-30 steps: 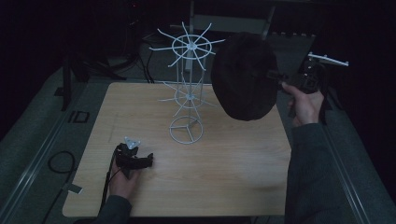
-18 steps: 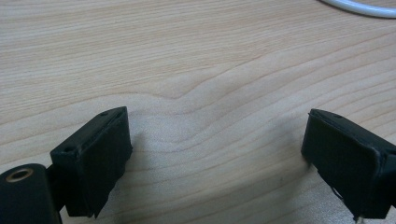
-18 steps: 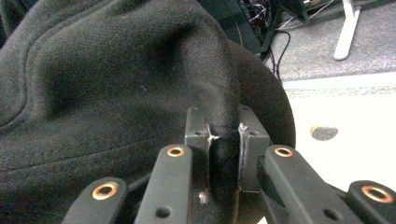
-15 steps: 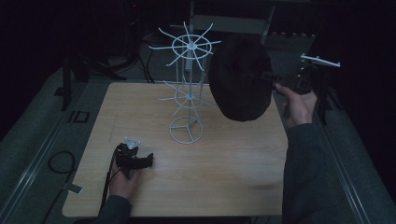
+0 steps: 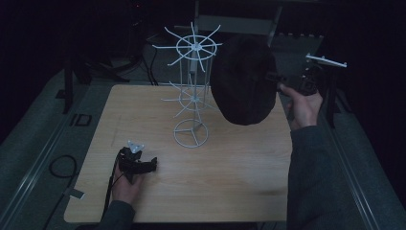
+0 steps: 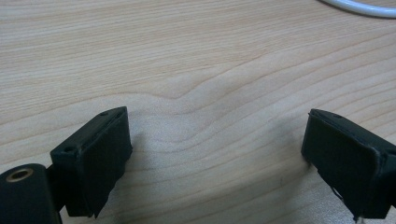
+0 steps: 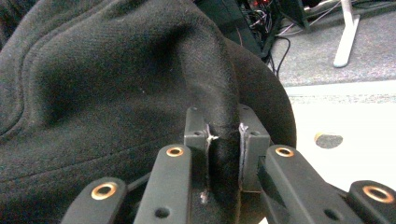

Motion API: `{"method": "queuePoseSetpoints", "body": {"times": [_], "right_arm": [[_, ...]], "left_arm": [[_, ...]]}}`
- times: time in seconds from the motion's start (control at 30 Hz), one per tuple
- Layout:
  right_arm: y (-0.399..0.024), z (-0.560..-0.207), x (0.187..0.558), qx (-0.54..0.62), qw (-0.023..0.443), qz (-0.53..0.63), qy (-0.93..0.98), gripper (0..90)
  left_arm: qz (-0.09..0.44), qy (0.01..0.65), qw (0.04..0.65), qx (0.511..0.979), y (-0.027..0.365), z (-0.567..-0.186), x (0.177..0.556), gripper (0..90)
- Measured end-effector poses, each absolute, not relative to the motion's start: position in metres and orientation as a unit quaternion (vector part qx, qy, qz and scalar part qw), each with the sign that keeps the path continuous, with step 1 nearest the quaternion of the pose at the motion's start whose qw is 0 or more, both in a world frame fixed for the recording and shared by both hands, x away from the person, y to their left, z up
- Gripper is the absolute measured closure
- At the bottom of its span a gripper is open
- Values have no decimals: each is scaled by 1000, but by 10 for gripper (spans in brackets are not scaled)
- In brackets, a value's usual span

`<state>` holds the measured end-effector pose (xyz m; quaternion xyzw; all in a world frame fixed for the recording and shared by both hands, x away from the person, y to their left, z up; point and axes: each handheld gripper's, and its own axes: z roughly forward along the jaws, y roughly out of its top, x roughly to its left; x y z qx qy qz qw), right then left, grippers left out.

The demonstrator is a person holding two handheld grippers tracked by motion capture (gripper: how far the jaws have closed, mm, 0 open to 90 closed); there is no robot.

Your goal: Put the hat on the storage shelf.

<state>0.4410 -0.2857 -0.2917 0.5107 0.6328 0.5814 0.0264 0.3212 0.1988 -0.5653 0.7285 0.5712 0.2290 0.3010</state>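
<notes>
R gripper (image 5: 282, 82) fingers pinch black hat (image 5: 244, 79) fold, hat beside wire rack (image 5: 191, 91); L gripper (image 5: 143, 165) fingers spread, on table (image 5: 230, 167).

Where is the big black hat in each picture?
High view: the black hat hangs in the air at upper right, beside the white wire rack.
Left gripper view: no hat here, just the wooden table.
Right gripper view: it fills the left and middle, pinched by the right gripper.
Shared landmark: the wooden table.
</notes>
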Motion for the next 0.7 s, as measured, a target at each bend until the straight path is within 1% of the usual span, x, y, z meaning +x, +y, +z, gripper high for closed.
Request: {"method": "queuePoseSetpoints", "body": {"times": [0.27, 0.7], "right_arm": [[-277, -294, 442, 509, 35, 573, 641, 772], [-270, -306, 446, 507, 20, 563, 652, 763]], "left_arm": [[229, 571, 301, 729, 199, -565, 321, 88], [229, 571, 300, 729, 198, -565, 321, 88]]}}
